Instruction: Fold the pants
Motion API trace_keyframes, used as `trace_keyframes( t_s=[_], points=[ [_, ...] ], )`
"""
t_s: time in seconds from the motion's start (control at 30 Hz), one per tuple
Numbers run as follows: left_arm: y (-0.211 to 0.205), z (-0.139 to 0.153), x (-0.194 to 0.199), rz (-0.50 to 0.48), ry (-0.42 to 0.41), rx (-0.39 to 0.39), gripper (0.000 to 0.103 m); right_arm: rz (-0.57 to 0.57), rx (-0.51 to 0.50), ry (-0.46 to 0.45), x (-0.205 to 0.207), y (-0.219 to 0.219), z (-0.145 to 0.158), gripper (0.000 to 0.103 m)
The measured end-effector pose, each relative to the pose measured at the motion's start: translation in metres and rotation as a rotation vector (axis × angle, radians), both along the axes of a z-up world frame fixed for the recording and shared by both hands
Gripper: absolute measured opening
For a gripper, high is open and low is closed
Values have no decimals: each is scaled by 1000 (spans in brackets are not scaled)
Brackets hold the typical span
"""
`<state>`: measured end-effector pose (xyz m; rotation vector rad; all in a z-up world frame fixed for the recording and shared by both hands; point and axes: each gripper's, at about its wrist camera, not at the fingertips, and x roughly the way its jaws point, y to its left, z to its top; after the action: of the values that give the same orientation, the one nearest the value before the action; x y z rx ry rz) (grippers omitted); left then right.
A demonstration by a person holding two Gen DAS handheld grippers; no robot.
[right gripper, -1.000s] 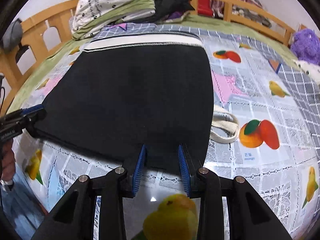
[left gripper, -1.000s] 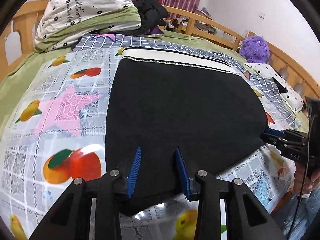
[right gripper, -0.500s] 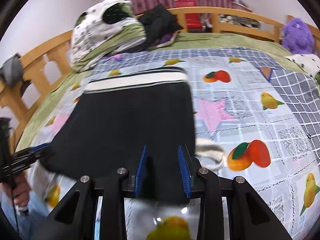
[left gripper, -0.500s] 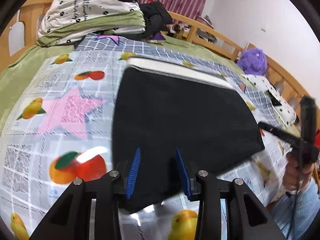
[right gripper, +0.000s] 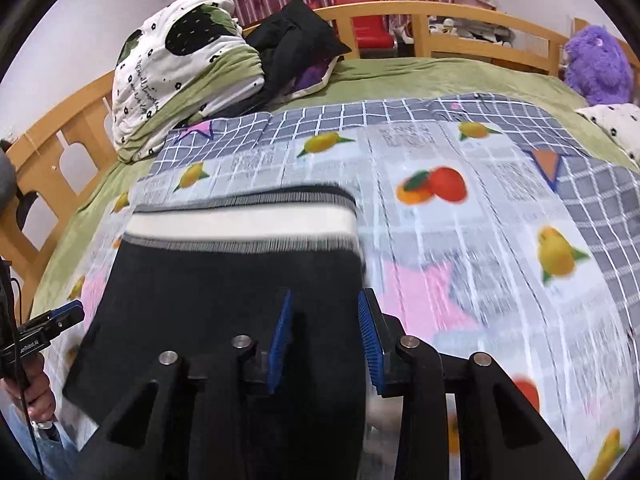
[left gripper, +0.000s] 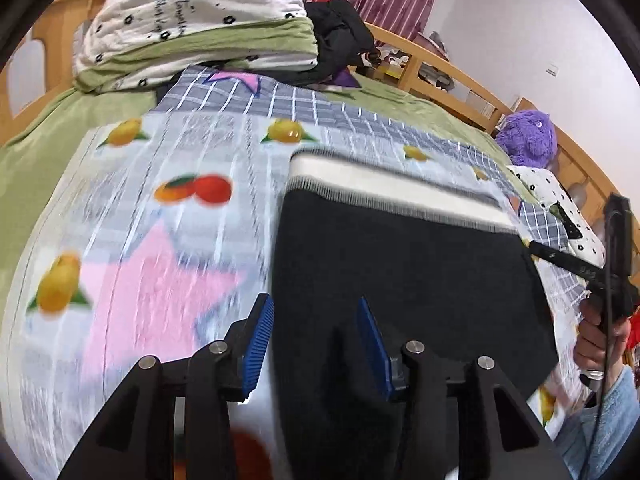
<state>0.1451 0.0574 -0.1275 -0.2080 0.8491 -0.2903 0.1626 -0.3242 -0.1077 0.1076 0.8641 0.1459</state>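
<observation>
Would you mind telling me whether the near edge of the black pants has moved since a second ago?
Yes. The black pants have their near edge carried up toward the white waistband; the fruit-print sheet stayed put, and the right gripper is opening.

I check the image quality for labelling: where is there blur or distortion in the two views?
Left wrist view: the fruit-print sheet is streaked by motion blur, while the left hand-held gripper stays sharp. Right wrist view: the pants waistband and the sheet beside it are smeared; the bed rail bows from fisheye distortion.
</observation>
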Motion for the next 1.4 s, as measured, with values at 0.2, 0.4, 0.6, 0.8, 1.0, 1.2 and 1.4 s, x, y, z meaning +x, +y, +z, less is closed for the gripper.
trace_keyframes(
  t_s=[0.2, 0.4, 0.6, 0.8, 1.0, 1.2, 1.4],
  points=[
    [-9, -13, 55, -20, 49, 59, 49, -1, 55, 70, 63, -5, -26, 49],
    [-1, -40, 84, -40, 115, -111, 33, 47, 237, 94, 77, -24, -45, 39],
    [7, -23, 88, -24, 35, -53, 14, 30, 183, 58, 92, 1, -44, 38],
    [7, -10, 79, 47, 11, 111, 23, 48, 98, -7, 84, 20, -23, 35],
    [-25, 19, 73, -24, -120, 133, 38, 123, 0, -106, 72, 41, 5, 34],
    [-37, -18, 108, -39, 26, 97, 39, 148, -152, -62, 75, 64, -28, 33],
    [-35, -19, 66, -57, 103, 26, 41, 179, -92, -34, 44, 57, -16, 33]
  ],
)
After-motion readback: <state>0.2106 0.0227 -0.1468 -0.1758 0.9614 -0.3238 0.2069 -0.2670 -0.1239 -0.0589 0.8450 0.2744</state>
